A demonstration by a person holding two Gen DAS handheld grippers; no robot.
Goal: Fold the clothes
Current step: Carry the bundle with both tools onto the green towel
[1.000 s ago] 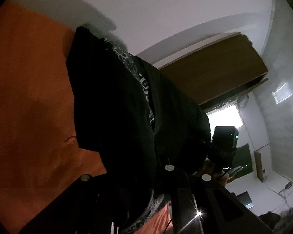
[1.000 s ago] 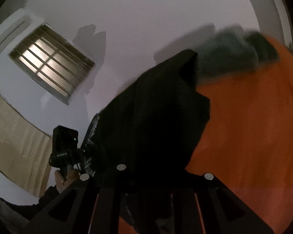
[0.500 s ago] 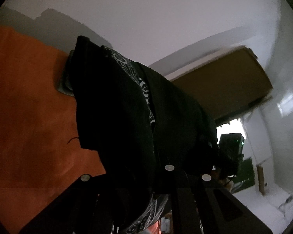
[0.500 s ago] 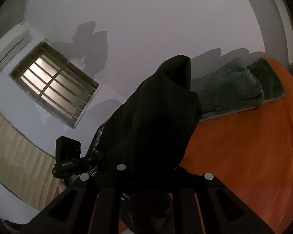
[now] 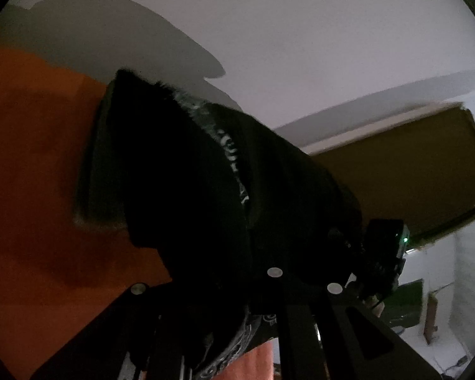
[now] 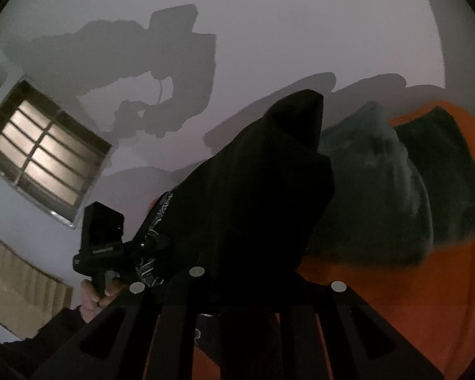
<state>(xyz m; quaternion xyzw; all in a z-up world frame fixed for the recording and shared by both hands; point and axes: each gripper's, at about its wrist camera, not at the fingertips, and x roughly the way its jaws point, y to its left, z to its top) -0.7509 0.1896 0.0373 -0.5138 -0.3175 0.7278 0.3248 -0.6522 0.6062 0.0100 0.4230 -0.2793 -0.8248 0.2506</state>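
Observation:
A black garment [image 5: 190,205] with a white print along one edge hangs between my two grippers above an orange bed sheet [image 5: 31,174]. My left gripper [image 5: 237,288] is shut on one end of it, and the cloth drapes over its fingers and hides the tips. In the right wrist view the same black garment [image 6: 253,196] bunches up over my right gripper [image 6: 234,285], which is shut on its other end. Each view shows the other gripper: the right one [image 5: 383,253] and the left one [image 6: 101,237], gripped by a hand [image 6: 91,297].
Dark grey-green pillows [image 6: 380,190] lie on the orange sheet [image 6: 395,300] against a white wall. A barred window [image 6: 44,155] is up on the left. A brown wardrobe [image 5: 395,164] stands at the right, with a light floor below it.
Both grippers have swept across the bed with the garment still held between them. The pillows and the wall have come closer, and the shadow of a hand and gripper now falls on the wall.

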